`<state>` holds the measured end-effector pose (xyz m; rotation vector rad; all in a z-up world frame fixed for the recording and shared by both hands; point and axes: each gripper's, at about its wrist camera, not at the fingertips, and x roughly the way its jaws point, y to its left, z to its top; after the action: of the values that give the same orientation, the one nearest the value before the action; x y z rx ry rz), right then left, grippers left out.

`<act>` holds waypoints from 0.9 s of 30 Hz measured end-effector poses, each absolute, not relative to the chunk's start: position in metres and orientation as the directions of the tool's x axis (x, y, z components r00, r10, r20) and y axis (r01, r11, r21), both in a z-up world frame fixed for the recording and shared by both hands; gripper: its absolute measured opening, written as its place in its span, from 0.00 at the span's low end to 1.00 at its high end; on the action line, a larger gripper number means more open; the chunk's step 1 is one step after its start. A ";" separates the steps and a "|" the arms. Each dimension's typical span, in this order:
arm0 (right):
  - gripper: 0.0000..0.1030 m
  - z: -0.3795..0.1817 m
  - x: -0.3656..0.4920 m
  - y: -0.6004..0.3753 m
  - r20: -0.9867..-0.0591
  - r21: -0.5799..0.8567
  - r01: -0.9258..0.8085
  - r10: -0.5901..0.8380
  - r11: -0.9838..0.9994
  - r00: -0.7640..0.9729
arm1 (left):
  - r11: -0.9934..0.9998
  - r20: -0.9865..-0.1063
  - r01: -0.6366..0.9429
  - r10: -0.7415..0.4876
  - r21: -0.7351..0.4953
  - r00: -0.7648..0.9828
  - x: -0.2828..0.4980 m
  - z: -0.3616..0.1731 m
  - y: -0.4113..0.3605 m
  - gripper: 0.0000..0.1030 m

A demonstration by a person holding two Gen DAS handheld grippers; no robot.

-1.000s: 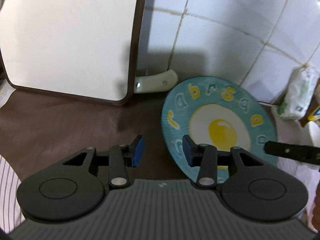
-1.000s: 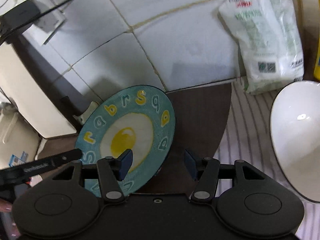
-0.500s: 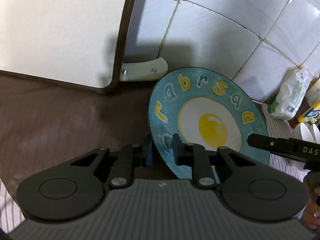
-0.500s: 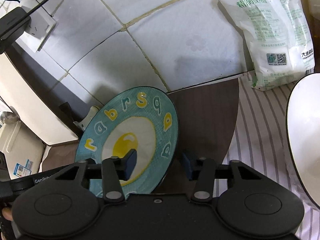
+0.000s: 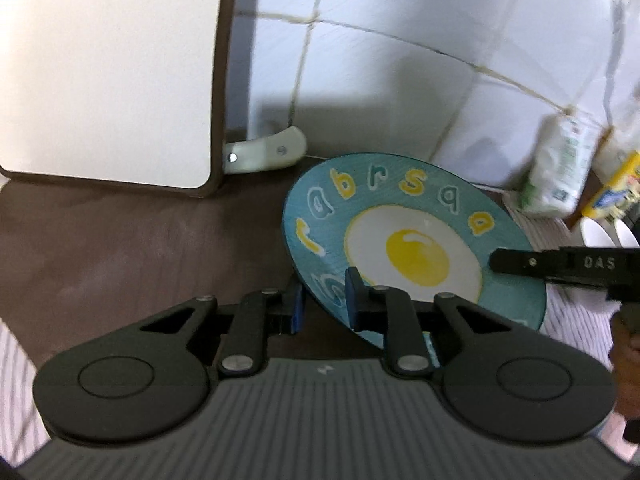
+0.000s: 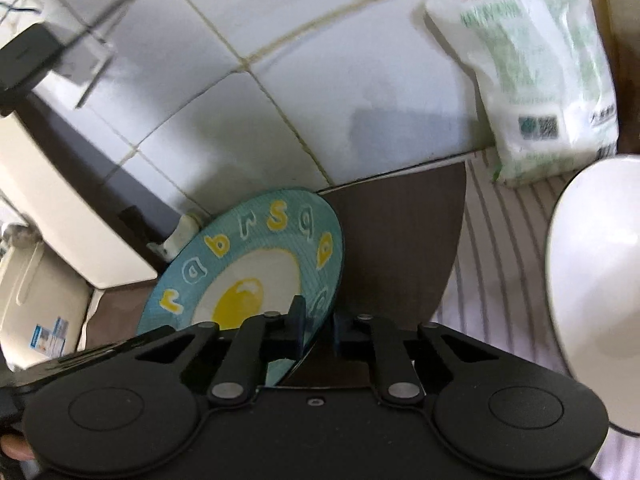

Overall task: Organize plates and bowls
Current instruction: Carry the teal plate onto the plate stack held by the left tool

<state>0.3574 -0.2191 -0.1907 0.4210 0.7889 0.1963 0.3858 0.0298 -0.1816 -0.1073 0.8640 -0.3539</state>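
A teal plate (image 5: 404,220) with yellow letters and a fried-egg picture is held tilted above the brown table. My left gripper (image 5: 323,306) is shut on its left rim. My right gripper (image 6: 316,330) is shut on its right rim; the plate also shows in the right wrist view (image 6: 256,268). The right gripper's black body (image 5: 568,266) shows at the plate's right edge in the left wrist view. A white bowl (image 6: 600,300) sits at the right.
A white appliance with a brown edge (image 5: 108,72) stands at the left against the tiled wall (image 5: 400,80). A white and green bag (image 6: 536,72) leans on the wall at the right. A striped cloth (image 6: 504,240) lies under the bowl. A yellow carton (image 5: 616,188) stands far right.
Both grippers have closed onto the plate's opposite rims. The right gripper was open around the rim half a second ago. The plate has tilted and lifted slightly.
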 end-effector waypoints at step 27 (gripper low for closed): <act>0.18 -0.119 0.154 -0.212 -0.544 0.436 -0.063 0.319 0.898 0.777 | 0.931 -0.709 0.303 -0.353 -0.203 0.611 0.204 -0.069 0.045 0.18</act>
<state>0.1542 -0.2121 -0.1192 0.4131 0.6530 0.2128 0.2041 0.0447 -0.0688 -0.0644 0.8321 -0.3786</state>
